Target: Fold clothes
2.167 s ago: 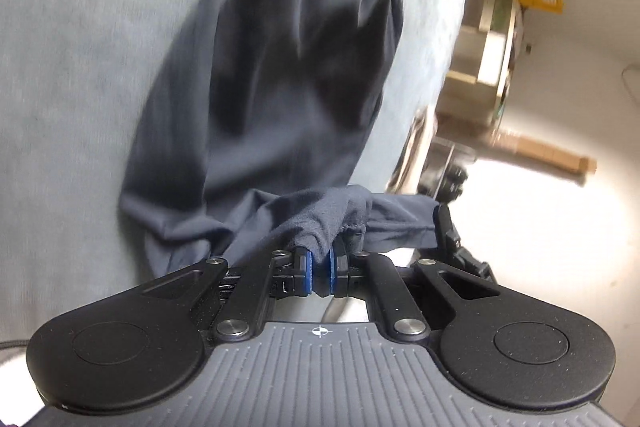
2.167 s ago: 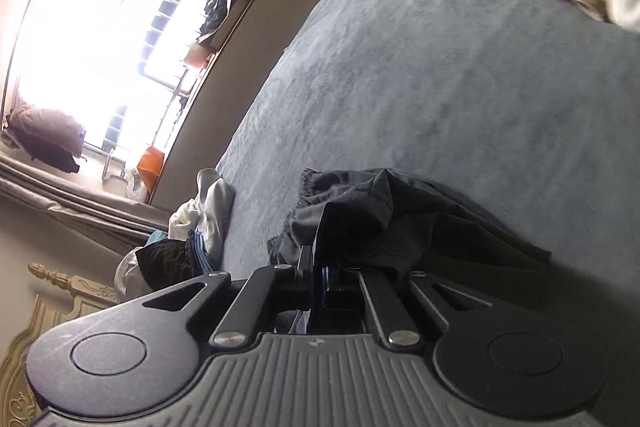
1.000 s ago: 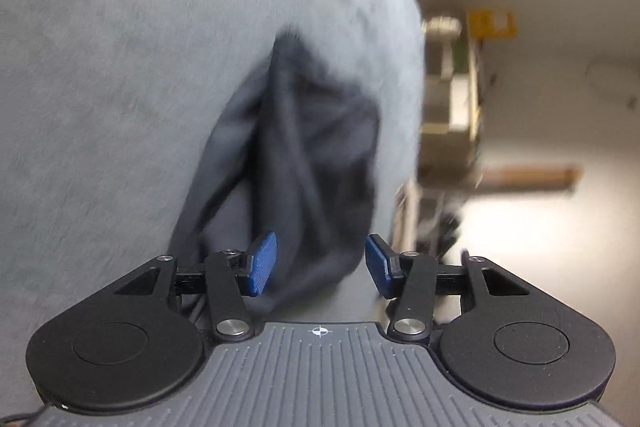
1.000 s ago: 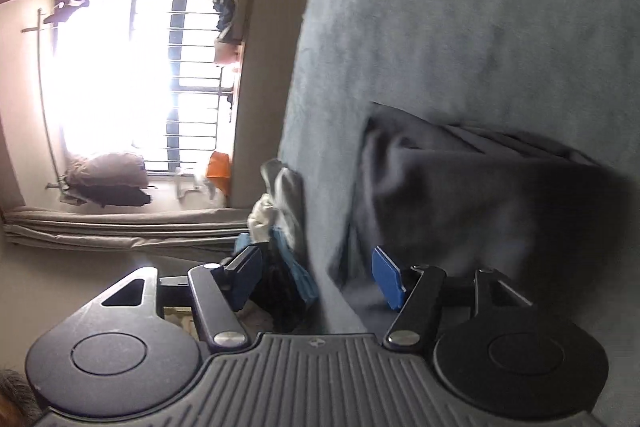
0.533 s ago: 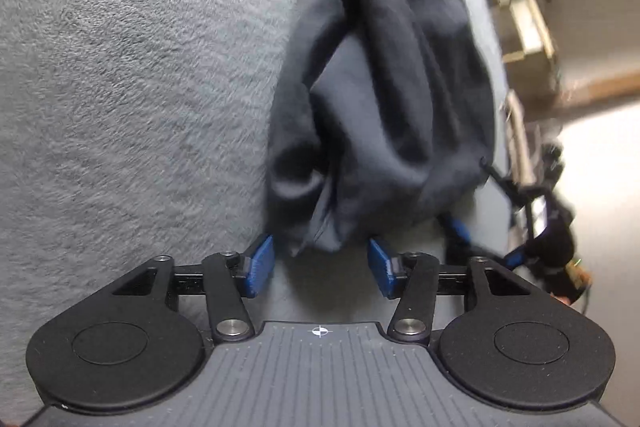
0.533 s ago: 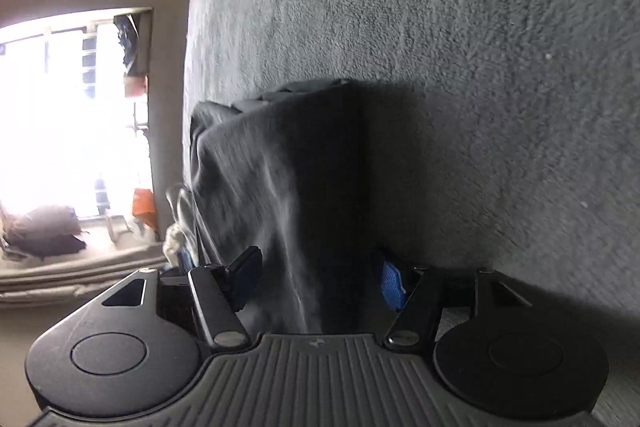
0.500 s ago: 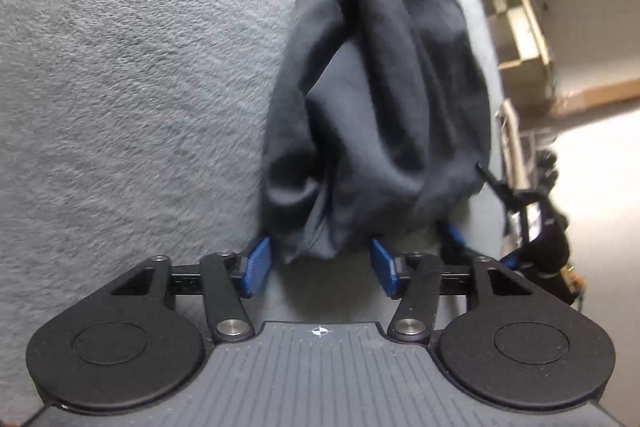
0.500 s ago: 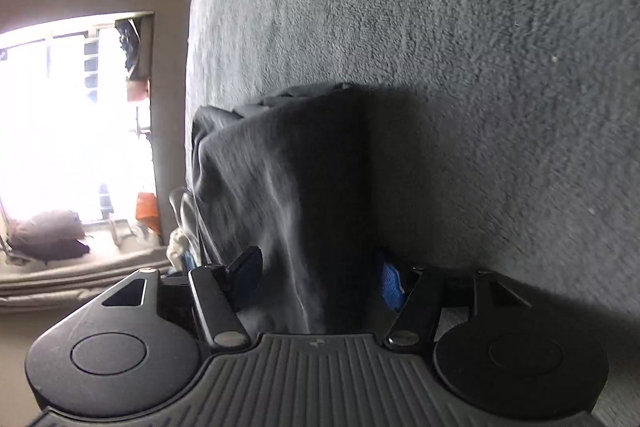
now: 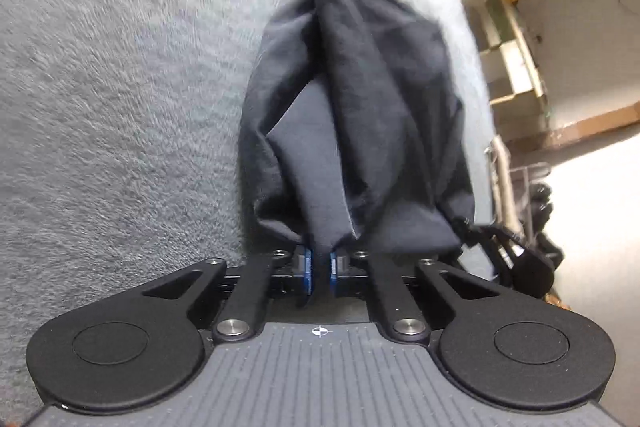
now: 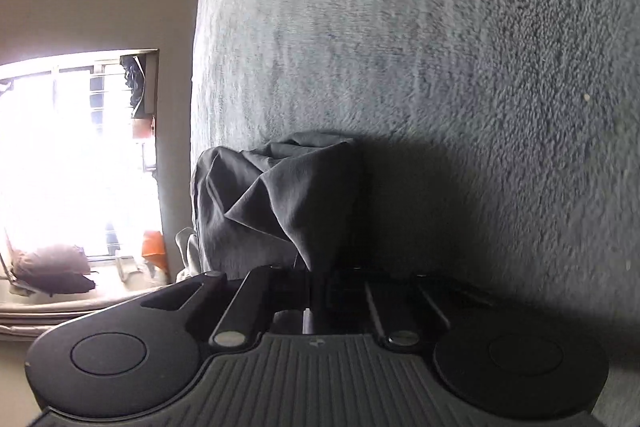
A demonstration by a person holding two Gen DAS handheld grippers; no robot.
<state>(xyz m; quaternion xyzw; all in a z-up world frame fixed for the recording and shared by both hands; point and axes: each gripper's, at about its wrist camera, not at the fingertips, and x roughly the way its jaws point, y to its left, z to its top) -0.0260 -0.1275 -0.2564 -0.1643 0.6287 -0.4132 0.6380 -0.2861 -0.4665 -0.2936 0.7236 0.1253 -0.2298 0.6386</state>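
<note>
Fold unfinished: we have left gripper [image 9: 319,269] and right gripper [image 10: 318,287] both clamped on the dark garment [image 9: 352,115], bunched near the bed's [image 9: 112,99] edge, still needing flattening.

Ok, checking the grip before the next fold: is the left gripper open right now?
No, the left gripper is shut, its blue pads pinching an edge of the dark garment.

A home bedroom: a fuzzy grey blanket [image 10: 460,67] fills most of both views; at the right view's left edge a barred window [image 10: 72,155] glows; a carved cream bedpost [image 9: 480,3] stands upper right in the left view.
</note>
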